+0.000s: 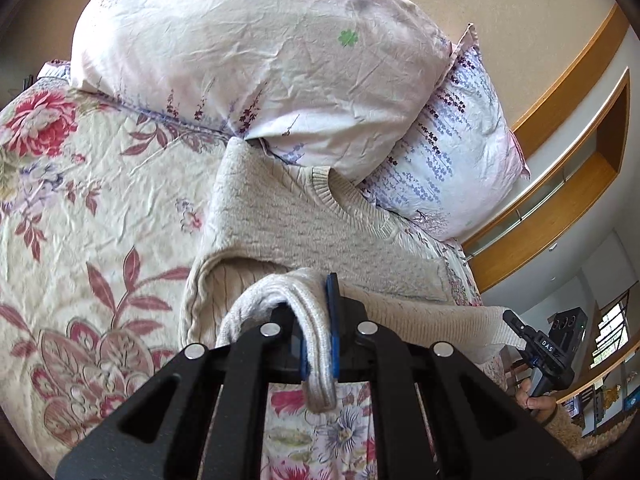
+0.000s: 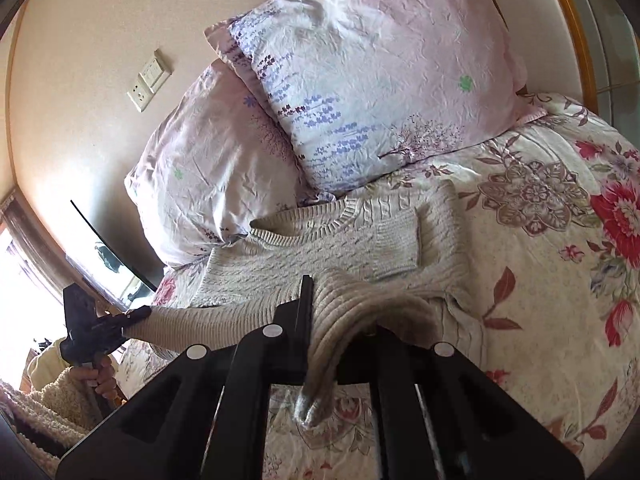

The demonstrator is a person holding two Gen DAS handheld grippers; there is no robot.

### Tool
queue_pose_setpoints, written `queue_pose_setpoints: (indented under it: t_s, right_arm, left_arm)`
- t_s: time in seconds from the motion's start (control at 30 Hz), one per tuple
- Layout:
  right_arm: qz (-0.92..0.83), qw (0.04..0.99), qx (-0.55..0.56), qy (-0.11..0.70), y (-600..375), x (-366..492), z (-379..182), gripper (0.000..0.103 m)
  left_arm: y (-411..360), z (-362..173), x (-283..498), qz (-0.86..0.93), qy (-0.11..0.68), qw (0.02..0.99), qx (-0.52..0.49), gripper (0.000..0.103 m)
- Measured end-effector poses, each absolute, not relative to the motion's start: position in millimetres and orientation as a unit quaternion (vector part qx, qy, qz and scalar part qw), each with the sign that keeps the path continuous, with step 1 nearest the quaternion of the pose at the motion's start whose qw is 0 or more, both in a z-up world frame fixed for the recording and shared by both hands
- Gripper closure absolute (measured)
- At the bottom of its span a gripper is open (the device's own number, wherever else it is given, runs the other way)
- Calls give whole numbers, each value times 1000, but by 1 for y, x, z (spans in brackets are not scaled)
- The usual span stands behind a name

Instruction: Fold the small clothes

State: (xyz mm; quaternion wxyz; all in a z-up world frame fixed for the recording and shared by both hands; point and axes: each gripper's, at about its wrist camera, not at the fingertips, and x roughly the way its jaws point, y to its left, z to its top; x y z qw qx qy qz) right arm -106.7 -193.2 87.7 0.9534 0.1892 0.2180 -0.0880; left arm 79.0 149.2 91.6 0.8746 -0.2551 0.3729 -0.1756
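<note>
Left gripper (image 1: 318, 336) — jaws clamped tight, blue pads pinching the ribbed sweater (image 1: 288, 224) hem, a loop of knit hanging out below the fingers. Seen from the right wrist view it sits low at the left, tip on the stretched hem, held by the left hand (image 2: 100, 376) wrapped round its handle, fuzzy cuff at the wrist. Right gripper (image 2: 320, 320) — also closed, knit bunched between the fingers and draping over the right one. In the left wrist view it points in from the right, right hand (image 1: 538, 400) gripping the handle.
</note>
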Motion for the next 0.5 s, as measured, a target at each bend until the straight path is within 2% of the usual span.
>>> queue_pose_setpoints:
  t_s: [0.5]
  right_arm:
    - [-102,957,185,198,-218,-56,105,96]
  left_arm:
    - [144,99,147,-143,357,886,-261,95]
